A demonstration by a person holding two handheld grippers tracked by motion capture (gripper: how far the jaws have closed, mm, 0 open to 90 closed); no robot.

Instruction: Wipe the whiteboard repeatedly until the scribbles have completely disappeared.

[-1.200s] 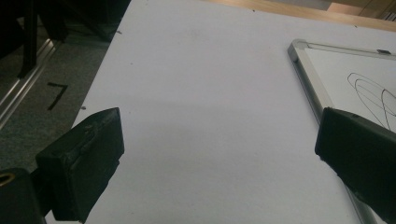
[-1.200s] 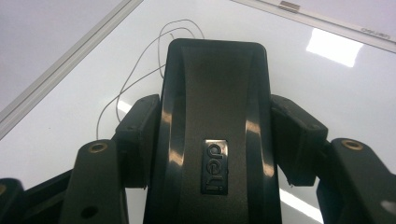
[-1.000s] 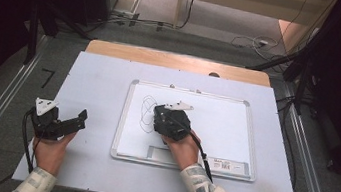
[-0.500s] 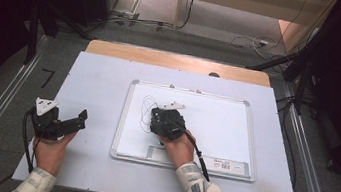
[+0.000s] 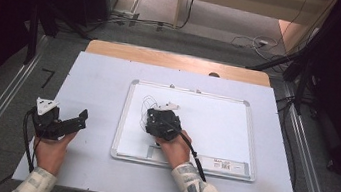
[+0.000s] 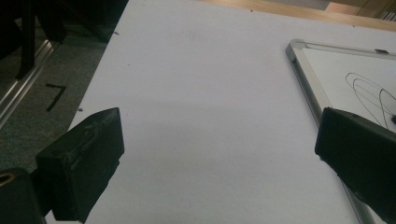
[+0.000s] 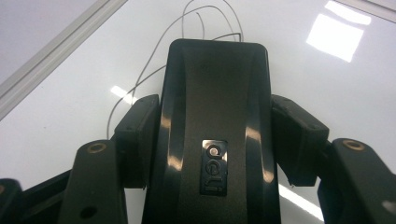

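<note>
Black eraser [image 7: 215, 135] clamped in right gripper [image 5: 161, 123], flat on whiteboard [image 5: 219, 128]

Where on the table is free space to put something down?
Bare table lies between the left gripper and the whiteboard. The board's right half is also bare. It is crowded at the board's left, where the right gripper presses the eraser beside the scribbles.
</note>
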